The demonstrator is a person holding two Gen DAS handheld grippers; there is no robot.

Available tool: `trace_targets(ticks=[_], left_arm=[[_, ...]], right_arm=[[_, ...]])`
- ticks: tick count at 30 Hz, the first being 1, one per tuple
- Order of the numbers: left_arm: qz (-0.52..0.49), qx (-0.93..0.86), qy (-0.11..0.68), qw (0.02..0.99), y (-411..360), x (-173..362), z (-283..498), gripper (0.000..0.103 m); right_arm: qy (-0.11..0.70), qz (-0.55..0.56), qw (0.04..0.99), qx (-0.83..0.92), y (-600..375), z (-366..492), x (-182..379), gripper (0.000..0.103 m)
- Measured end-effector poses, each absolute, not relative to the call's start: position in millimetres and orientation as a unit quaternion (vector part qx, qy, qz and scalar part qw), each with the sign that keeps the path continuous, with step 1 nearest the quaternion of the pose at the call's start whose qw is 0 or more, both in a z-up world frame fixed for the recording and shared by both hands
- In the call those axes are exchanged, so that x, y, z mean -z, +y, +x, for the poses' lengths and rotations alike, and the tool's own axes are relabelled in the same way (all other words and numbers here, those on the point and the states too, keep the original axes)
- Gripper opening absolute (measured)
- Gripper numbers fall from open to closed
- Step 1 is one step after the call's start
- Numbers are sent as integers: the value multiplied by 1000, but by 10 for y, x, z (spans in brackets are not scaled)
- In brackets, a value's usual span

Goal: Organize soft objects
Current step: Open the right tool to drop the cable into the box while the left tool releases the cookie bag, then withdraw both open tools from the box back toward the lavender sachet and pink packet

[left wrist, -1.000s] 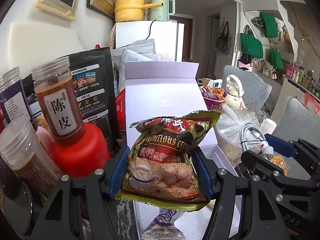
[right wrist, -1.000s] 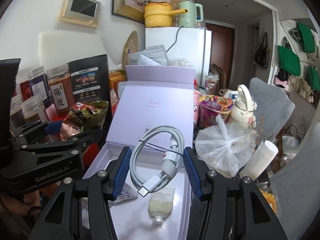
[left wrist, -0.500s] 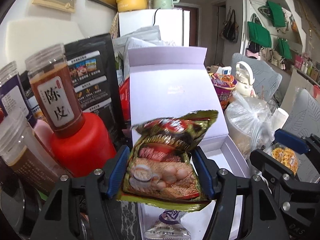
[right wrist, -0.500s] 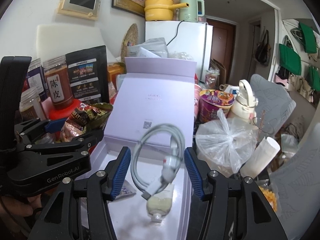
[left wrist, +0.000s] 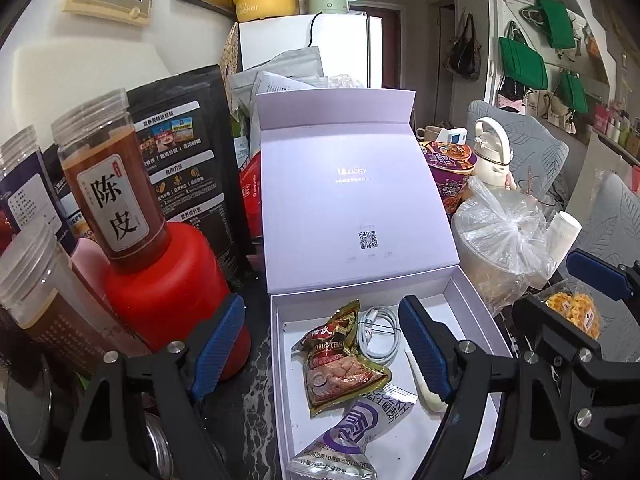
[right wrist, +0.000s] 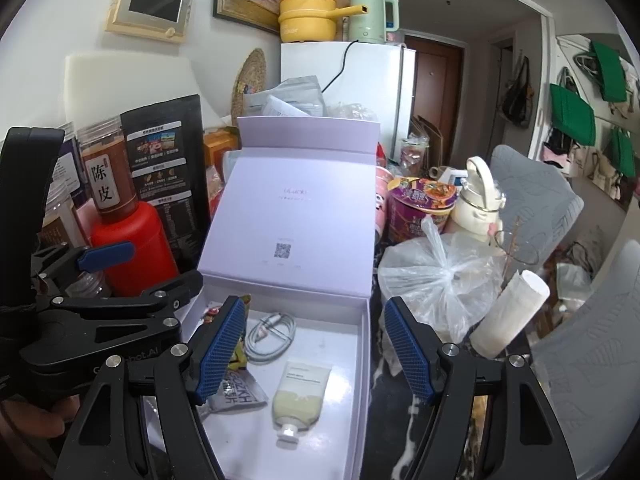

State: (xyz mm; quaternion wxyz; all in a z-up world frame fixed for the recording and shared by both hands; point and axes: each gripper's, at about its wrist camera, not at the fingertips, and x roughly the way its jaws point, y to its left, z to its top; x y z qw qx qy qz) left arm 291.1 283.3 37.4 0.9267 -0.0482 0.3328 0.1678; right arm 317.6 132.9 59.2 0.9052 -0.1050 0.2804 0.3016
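Note:
An open white box (left wrist: 476,304) (right wrist: 362,344) with its lid standing up lies in front of both grippers. Inside it lie a green-gold cereal packet (left wrist: 340,364), a coiled white cable (left wrist: 380,334) (right wrist: 270,336), a grey-purple sachet (left wrist: 352,432) (right wrist: 236,394) and a pale squeeze tube (right wrist: 300,396) (left wrist: 424,384). My left gripper (left wrist: 320,350) hovers over the box, its jaws opening, nothing pressed between them. My right gripper (right wrist: 312,350) is also above the box, jaws opening and holding nothing.
A red bottle (left wrist: 160,292) with a brown jar (left wrist: 108,184) on top, more jars and a black pouch (left wrist: 184,160) crowd the left. A tied plastic bag (right wrist: 436,280), a paper roll (right wrist: 508,316), noodle cup (right wrist: 420,204) and cream flask (right wrist: 478,192) stand right of the box.
Both grippers opened. The cereal packet fell from the left gripper and the cable from the right one; both now lie in the box.

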Motion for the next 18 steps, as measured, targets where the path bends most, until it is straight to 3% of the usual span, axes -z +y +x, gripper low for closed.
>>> trace_targets(ticks=[18], left_arm=[[-44,-178,323,928,2788,-478,2788,80]], right_arm=[[268,-105,904,-316,1285,3023,-715,73]])
